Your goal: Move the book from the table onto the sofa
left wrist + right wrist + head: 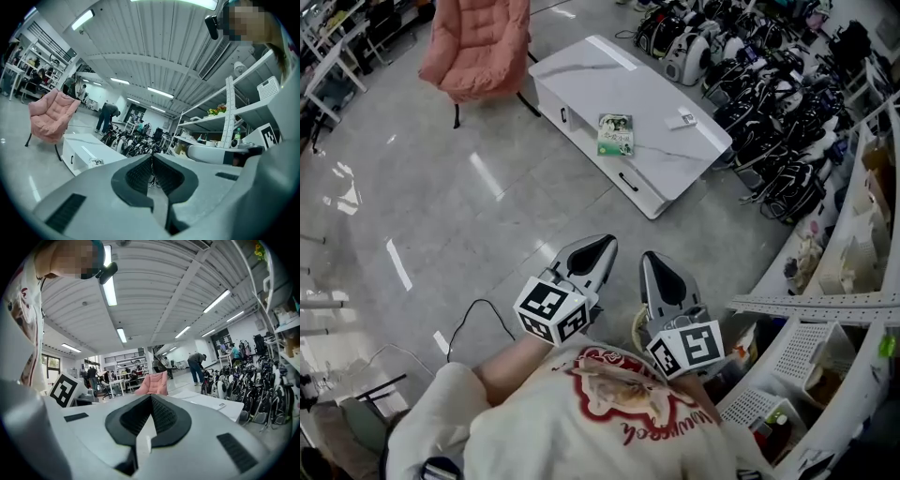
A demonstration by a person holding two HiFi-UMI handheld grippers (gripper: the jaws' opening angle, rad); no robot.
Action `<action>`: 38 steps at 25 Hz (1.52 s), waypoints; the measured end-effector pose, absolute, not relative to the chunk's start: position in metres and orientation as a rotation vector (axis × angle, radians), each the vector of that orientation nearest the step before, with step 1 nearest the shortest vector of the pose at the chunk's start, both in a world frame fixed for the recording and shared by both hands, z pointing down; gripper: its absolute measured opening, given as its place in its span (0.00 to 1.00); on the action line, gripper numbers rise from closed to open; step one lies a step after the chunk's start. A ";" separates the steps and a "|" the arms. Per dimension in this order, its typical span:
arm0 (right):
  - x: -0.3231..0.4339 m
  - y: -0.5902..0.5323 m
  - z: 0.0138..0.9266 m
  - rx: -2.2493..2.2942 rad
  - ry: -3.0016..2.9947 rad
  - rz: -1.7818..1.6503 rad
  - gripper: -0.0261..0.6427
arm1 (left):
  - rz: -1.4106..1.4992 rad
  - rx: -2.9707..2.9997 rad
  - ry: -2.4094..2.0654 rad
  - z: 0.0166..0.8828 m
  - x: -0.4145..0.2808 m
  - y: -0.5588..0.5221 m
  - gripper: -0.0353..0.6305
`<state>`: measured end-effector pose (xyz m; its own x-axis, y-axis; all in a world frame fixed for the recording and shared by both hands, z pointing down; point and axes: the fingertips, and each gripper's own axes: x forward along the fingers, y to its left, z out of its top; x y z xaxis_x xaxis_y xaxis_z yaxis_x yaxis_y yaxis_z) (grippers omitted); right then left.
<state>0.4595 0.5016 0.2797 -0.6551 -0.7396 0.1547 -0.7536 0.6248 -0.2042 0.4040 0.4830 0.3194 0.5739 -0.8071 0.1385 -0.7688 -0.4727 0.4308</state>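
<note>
In the head view, the green-covered book (616, 134) lay flat near the front edge of the white bench (600, 80), with a small white object (681, 118) close by on the same top and the pink sofa chair (478, 47) standing just past the bench's far end. The left gripper (604, 243) and right gripper (652, 260) were side by side above the grey floor, well short of the bench, touching nothing. In the left gripper view, the fingers (136, 178) were pressed together with nothing between them, the bench (86, 150) and sofa chair (50, 117) ahead. In the right gripper view, the fingers (164, 417) were likewise closed and empty.
</note>
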 end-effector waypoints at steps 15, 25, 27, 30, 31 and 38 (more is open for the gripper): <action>0.385 0.318 0.280 1.360 -2.753 0.401 0.03 | -0.071 2.399 -1.206 0.321 0.335 0.305 0.07; 0.363 0.280 0.284 1.331 -2.743 0.412 0.03 | -0.097 2.381 -1.214 0.323 0.310 0.265 0.07; 0.361 0.269 0.285 1.320 -2.744 0.413 0.03 | -0.098 2.379 -1.229 0.323 0.306 0.251 0.07; 0.359 0.249 0.289 1.308 -2.742 0.408 0.03 | -0.112 2.370 -1.235 0.325 0.304 0.230 0.07; 0.360 0.241 0.290 1.307 -2.743 0.407 0.03 | -0.121 2.368 -1.230 0.326 0.304 0.223 0.07; 0.368 0.174 0.297 1.299 -2.746 0.416 0.03 | -0.129 2.330 -1.264 0.337 0.304 0.165 0.07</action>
